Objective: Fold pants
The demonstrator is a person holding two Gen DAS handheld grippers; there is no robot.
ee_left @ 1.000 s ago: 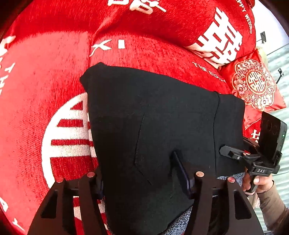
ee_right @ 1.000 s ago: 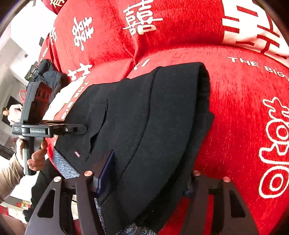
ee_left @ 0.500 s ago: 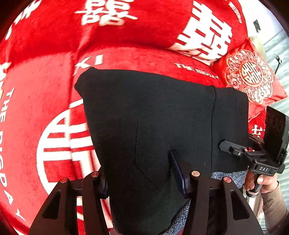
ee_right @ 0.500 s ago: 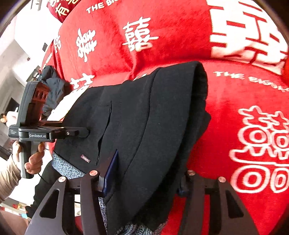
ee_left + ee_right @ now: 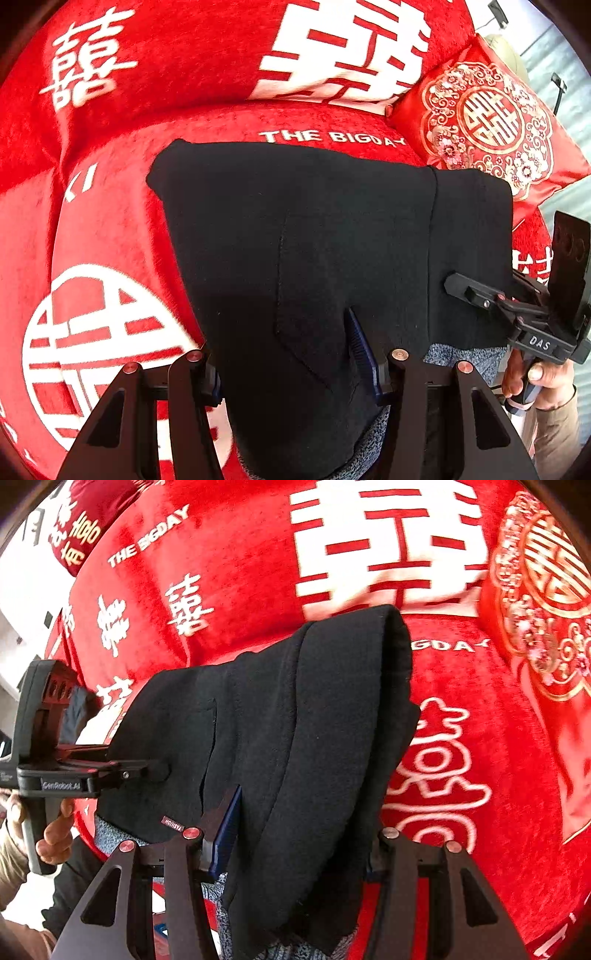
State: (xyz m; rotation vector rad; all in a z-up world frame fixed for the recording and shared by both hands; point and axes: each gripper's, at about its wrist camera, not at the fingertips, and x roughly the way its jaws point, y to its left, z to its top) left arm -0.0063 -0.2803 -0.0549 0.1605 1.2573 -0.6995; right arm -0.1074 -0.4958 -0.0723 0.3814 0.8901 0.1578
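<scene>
left wrist view: both claws, left claw (image 5: 295,354) and right claw (image 5: 295,834), clamp folded black pants (image 5: 314,229) stretching lengthwise away toward the sofa back (image 5: 192,55).

One pair of black pants (image 5: 332,236), upper centre to bottom. Two grippers: left (image 5: 295,365), bottom centre; right (image 5: 476,291), right edge. One embroidered cushion (image 5: 491,122), upper right. One red cover (image 5: 110,229).

We read "THE BIGDAY" on the red cover (image 5: 325,122), "FASHION" on the pants' tag (image 5: 173,824), "DAS" on the right claw (image 5: 540,342), "GenRobot.AI" on the left claw (image 5: 61,785).
</scene>
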